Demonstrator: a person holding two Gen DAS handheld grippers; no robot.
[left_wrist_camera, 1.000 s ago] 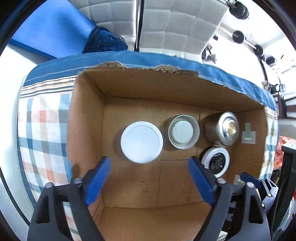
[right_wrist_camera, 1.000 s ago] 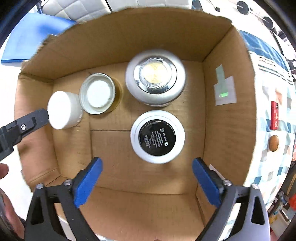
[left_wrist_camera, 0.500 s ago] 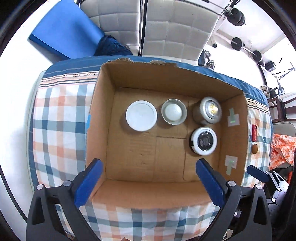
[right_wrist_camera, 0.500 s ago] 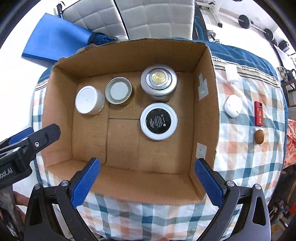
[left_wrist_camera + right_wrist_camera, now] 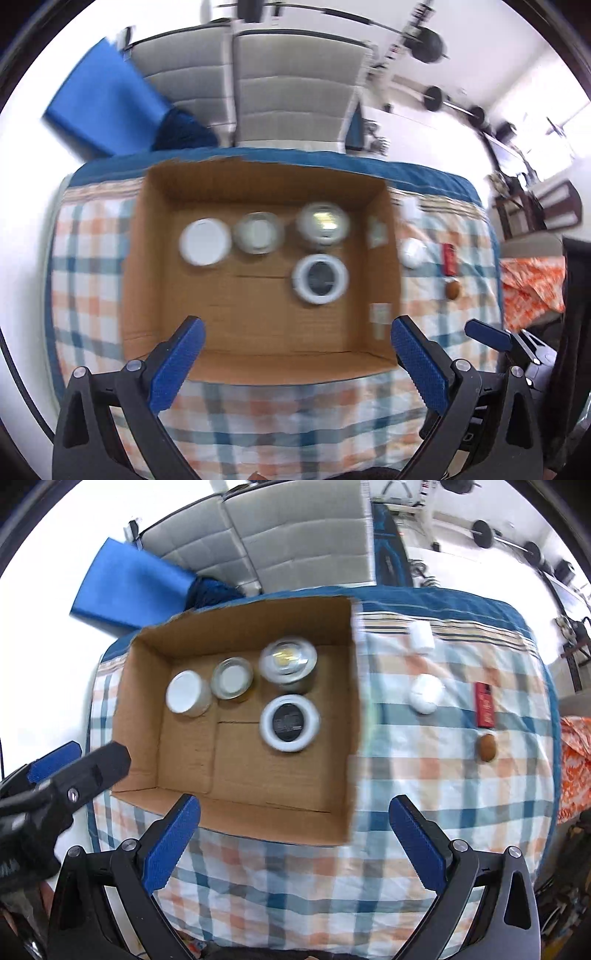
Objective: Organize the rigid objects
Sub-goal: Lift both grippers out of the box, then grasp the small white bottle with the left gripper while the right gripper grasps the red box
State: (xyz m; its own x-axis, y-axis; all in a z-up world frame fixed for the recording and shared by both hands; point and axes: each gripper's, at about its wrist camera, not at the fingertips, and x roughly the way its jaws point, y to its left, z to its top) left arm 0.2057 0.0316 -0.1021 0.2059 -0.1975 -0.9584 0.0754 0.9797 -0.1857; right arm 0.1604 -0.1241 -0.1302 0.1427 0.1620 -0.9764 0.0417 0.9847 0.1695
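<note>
Motion blur smears the jar labels — unreadable. In the cardboard box (image 5: 236,794) sit four containers, among them a white-lidded jar (image 5: 183,697) and a black-topped tin (image 5: 289,723). Right gripper (image 5: 293,840) hangs wide and empty above the box's near wall; left gripper (image 5: 295,360) likewise — gaping, holding nothing.
</note>
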